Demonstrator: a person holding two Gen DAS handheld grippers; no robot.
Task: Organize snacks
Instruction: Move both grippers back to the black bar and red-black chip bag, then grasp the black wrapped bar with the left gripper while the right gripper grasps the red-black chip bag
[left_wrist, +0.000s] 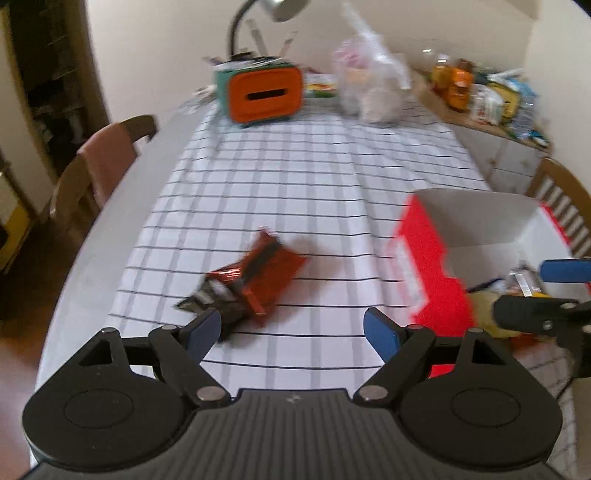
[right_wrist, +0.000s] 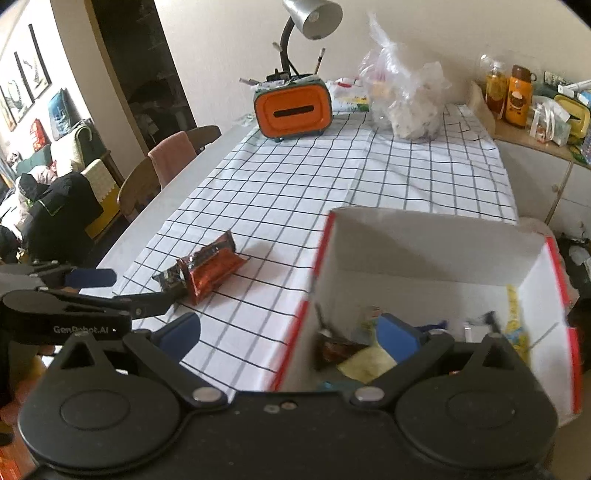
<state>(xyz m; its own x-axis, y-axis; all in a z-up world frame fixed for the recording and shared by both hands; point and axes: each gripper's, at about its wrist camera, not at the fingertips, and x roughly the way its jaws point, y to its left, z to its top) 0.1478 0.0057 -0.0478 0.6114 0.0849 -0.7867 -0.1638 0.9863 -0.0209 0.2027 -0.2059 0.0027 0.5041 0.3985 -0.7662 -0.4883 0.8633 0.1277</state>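
the left claw (left_wrist: 293, 330) hangs low over the checked tablecloth (left_wrist: 295, 177) with its blue fingers (left_wrist: 201, 330) spread wide and nothing between them. just ahead of its left finger lies the red snack packet (left_wrist: 258, 277), flat on the cloth, its dark crimped end nearly at that fingertip; the blur makes it hard to say whether they touch. from the right wrist view the same packet (right_wrist: 210, 271) sits beside the tip of the left claw (right_wrist: 122, 291), which reaches in from the left edge.

farther ahead, at the back of the table, stands an orange and teal box (left_wrist: 264, 94) with a lamp (right_wrist: 312, 18) rising behind it, and to its right a clear plastic bag (right_wrist: 406, 99).

to the right of the left claw stands the red and white carton (left_wrist: 428, 266), open at the top. the right claw (right_wrist: 291, 341) is also wide apart and holds nothing; its right finger is over the carton's (right_wrist: 406, 243) open top, its left finger outside over the cloth. below it, inside the carton, lie several snack wrappers (right_wrist: 360, 360), yellow and dark ones among them.
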